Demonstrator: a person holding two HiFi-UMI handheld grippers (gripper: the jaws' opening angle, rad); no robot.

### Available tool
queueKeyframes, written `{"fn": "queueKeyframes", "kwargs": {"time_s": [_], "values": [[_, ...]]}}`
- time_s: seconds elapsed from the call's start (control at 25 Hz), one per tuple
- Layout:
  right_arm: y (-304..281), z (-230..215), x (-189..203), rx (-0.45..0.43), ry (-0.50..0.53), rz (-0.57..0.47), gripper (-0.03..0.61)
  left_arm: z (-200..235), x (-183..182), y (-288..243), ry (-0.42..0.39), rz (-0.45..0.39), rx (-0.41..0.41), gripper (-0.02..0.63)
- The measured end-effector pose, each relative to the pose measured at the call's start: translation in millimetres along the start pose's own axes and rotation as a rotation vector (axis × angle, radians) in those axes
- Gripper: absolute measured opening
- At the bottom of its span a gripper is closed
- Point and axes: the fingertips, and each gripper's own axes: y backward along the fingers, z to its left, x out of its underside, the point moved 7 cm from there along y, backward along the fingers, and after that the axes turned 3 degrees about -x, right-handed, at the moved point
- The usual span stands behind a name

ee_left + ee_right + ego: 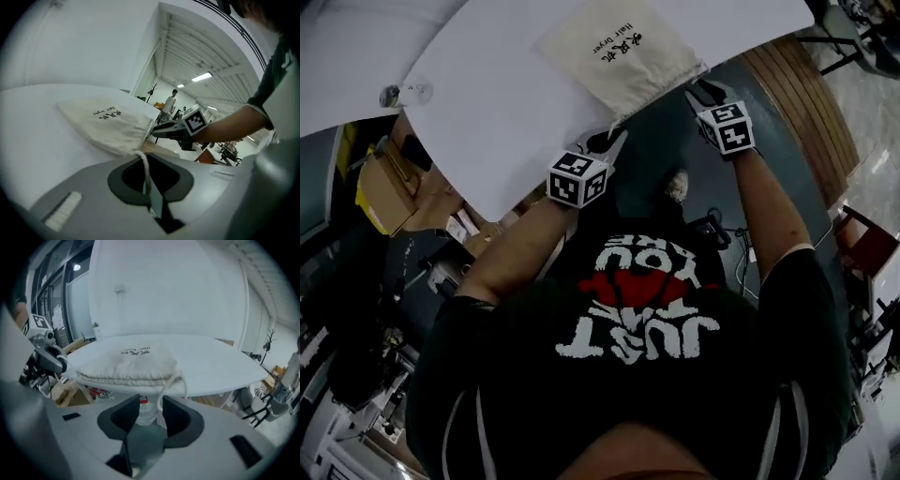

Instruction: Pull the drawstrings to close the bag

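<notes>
The bag (614,52) is lying flat at the table's (487,112) near edge, gathered mouth facing the person. The left gripper (153,201) is pinching the left cord (146,173), jaws pressed together (cord running straight to the bag mouth). The right gripper (151,418) is standing with jaws spread, the right cord (161,397) hanging loose between them.

Head view: the drawstring is too thin to trace at the tips of the left hand-held gripper (616,141) or the right hand-held gripper (701,92).

Left gripper view: the drawstring (145,171) end vanishes between the jaws, which are pressed together. The print on the bag (110,126) is too small to read.

Right gripper view: the left hand-held gripper is partly cut off behind the camera's own housing. A pale object (146,412) below the tabletop (211,366) is blurred and unidentifiable.
</notes>
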Motion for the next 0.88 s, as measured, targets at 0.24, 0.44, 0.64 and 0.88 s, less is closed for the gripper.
{"fn": "queueKeyframes", "kwargs": {"time_s": [0.24,0.44,0.64,0.88], "values": [[-17.7,-3.5,7.8,0.061,0.066,-0.006,0.129,3.5,7.3,2.2,0.000,0.022,0.006,0.006],[-30.2,-1.5,18.1,0.059,0.107,0.013,0.132,5.8,13.3,0.2,0.001,0.043,0.002,0.006],[-43.1,2.1,18.6,0.043,0.194,0.039,0.133,4.1,16.4,0.0,0.000,0.054,0.000,0.006],[-53.0,7.8,20.8,-0.091,0.178,0.008,0.129,7.0,17.1,1.4,0.001,0.062,-0.015,0.006]]}}
